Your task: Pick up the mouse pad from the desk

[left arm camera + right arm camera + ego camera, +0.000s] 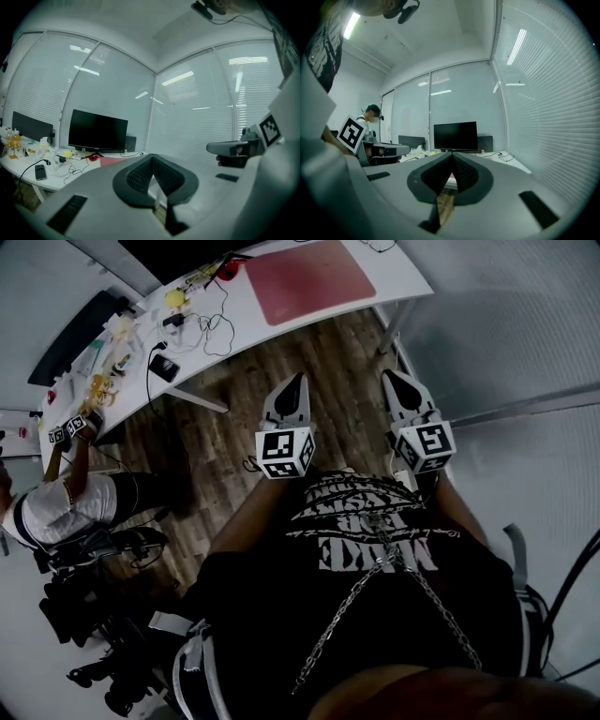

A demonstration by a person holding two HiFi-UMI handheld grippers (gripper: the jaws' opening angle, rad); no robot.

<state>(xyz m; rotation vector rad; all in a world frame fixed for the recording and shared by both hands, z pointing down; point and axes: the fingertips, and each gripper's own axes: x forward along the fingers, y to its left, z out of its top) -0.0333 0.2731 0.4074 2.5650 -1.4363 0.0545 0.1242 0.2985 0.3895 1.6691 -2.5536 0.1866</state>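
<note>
The red mouse pad (pixel 309 279) lies flat on the right part of the white desk (pixel 394 277), far ahead of both grippers. Over the wooden floor, my left gripper (pixel 299 381) and right gripper (pixel 387 376) are held side by side at chest height, both pointing at the desk. Each is shut with nothing between its jaws. In the left gripper view the left gripper (pixel 152 157) is aimed towards the pad (pixel 110 161), a pink strip below the black monitor (pixel 97 130). In the right gripper view, only a sliver of the pad (pixel 451 176) shows behind the right gripper (pixel 452 155).
Cables, a black phone (pixel 163 367) and small clutter (pixel 111 357) cover the desk's left part. Another person (pixel 56 504) with grippers stands at the left by that end. A desk leg (pixel 389 326) and blind-covered glass walls (pixel 525 334) are on the right.
</note>
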